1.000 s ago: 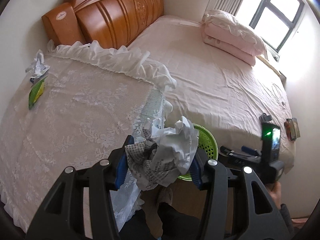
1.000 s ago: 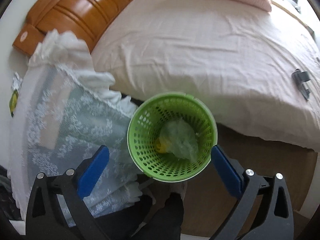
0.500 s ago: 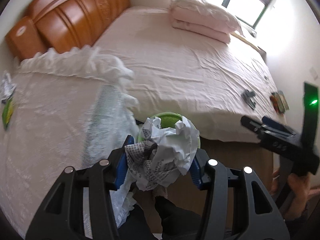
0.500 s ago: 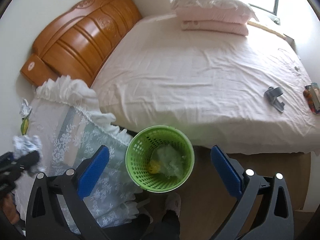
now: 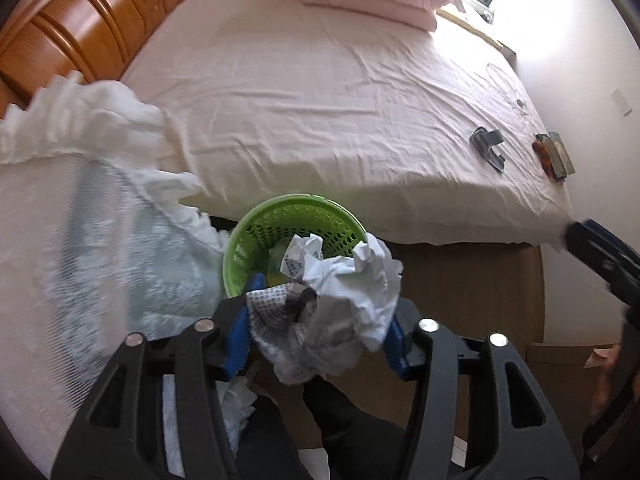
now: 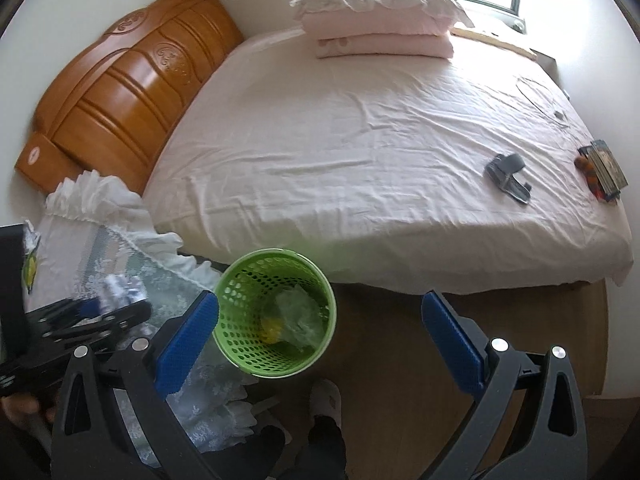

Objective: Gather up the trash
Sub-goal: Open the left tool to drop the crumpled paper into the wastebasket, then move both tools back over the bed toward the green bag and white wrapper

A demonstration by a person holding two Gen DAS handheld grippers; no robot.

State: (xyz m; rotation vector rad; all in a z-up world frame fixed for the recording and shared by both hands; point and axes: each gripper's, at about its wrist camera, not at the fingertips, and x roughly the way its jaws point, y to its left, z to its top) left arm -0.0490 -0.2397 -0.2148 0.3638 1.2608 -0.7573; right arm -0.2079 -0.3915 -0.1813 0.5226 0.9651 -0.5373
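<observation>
The left hand-held gripper [image 5: 318, 326] is clamped on a crumpled wad of paper [image 5: 332, 312], white with printed text; the wad is a rough ball with no clear long axis, bulging up and to the right past the blue pads. It hangs above the near rim of the green basket [image 5: 256, 240], which stands upright on the floor with its mouth facing up, between the bed [image 5: 320, 100] and the lace-covered desk [image 5: 80, 260]. A clear plastic bag [image 6: 298, 314] and something yellow lie inside the basket.

The right hand-held gripper [image 6: 320, 336] is spread wide and holds nothing, just right of the basket.

At the desk's far left edge, partly cut off, lie a scrap of paper [image 6: 30, 236] and a green-yellow wrapper [image 6: 29, 274]. The left view is blurred over the desk. On the bed rest a grey clip [image 6: 508, 176] and a small box [image 6: 606, 170].
</observation>
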